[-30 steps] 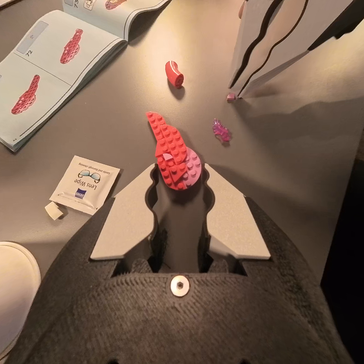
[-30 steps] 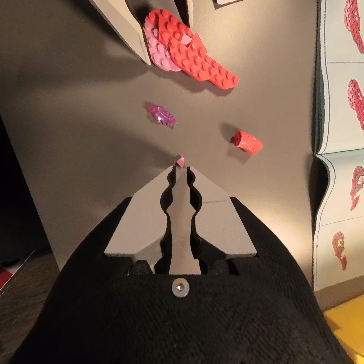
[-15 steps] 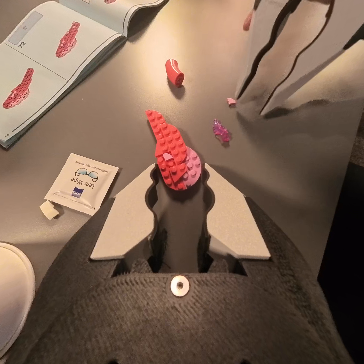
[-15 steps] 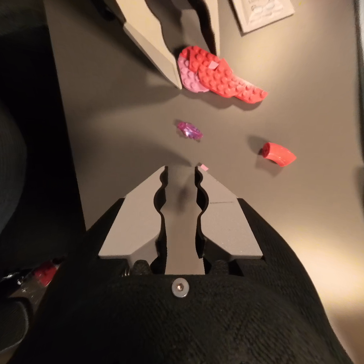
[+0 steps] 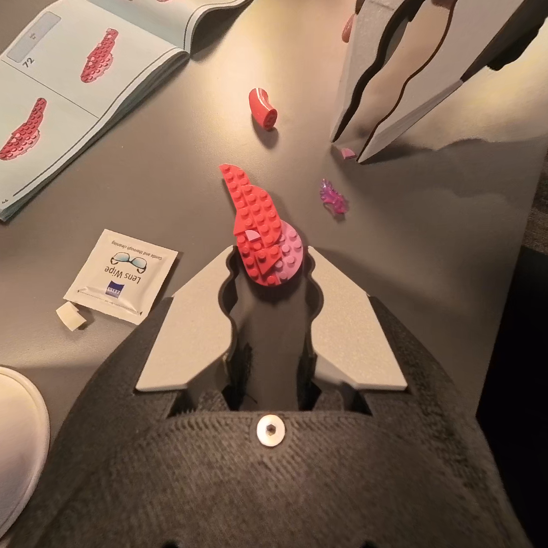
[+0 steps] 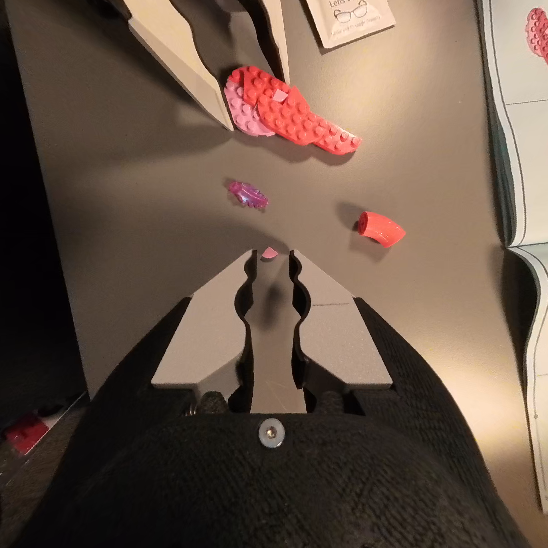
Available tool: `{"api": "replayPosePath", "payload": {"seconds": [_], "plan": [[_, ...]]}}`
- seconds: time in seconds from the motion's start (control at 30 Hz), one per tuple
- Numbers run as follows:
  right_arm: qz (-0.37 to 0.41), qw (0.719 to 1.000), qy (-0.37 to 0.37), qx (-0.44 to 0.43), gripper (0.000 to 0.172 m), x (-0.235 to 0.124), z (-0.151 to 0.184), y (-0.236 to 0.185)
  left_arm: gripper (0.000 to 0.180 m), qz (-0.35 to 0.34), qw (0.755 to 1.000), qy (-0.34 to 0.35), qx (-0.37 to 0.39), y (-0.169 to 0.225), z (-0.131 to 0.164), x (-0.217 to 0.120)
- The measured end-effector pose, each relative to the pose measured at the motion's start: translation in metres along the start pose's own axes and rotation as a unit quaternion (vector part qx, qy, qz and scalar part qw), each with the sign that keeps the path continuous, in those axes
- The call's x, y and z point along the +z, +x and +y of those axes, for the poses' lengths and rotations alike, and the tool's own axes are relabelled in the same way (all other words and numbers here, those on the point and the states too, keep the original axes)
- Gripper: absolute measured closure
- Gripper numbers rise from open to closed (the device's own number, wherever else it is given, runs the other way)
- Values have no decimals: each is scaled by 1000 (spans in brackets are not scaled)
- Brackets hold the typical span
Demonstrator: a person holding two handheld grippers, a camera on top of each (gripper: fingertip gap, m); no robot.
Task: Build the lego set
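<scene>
On the grey table [image 5: 148, 154], our left gripper [image 5: 269, 258] is clamped across the rounded end of the red-and-pink brick plate assembly [image 5: 261, 231], pinning it flat. Our right gripper [image 6: 271, 252] has its fingers apart, straddling a small pink quarter-round tile [image 6: 269, 253] without pressing on it. A translucent purple piece [image 6: 247, 194] and a red curved piece [image 6: 381, 228] lie near.

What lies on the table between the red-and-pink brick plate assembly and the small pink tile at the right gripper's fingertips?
A translucent purple leaf-like piece lies between the plate assembly and the pink tile, clearest in the right wrist view.
</scene>
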State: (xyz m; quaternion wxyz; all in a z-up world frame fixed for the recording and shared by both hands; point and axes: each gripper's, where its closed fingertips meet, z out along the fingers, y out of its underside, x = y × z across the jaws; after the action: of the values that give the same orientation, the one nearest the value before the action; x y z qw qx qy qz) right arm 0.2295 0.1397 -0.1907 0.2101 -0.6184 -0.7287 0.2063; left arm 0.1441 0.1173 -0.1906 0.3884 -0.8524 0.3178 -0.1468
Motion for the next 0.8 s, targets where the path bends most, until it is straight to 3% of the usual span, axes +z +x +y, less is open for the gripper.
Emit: {"api": "replayPosePath", "payload": {"seconds": [0.13, 0.33, 0.47, 0.6, 0.67, 0.77, 0.8], "plan": [[17, 1000, -5, -13, 151, -1, -1, 2, 138, 2, 1000, 0, 0, 0, 0, 0], [79, 988, 44, -122, 135, 0, -45, -1, 138, 27, 1000, 0, 7, 5, 0, -1], [140, 969, 21, -201, 127, 17, -64, -1, 138, 43, 998, 25, -39, 1, -6, -7], [203, 933, 19, -295, 124, 27, -81, 0, 139, 79, 991, 75, -74, 3, -20, -23], [255, 907, 25, -333, 129, 26, -90, 6, 139, 91, 989, 90, -76, 4, -24, -31], [333, 866, 33, -371, 156, 17, -101, 15, 139, 104, 985, 120, -62, 11, -32, -41], [345, 860, 31, -375, 158, 16, -102, 15, 139, 93, 986, 126, -50, 12, -33, -43]]}}
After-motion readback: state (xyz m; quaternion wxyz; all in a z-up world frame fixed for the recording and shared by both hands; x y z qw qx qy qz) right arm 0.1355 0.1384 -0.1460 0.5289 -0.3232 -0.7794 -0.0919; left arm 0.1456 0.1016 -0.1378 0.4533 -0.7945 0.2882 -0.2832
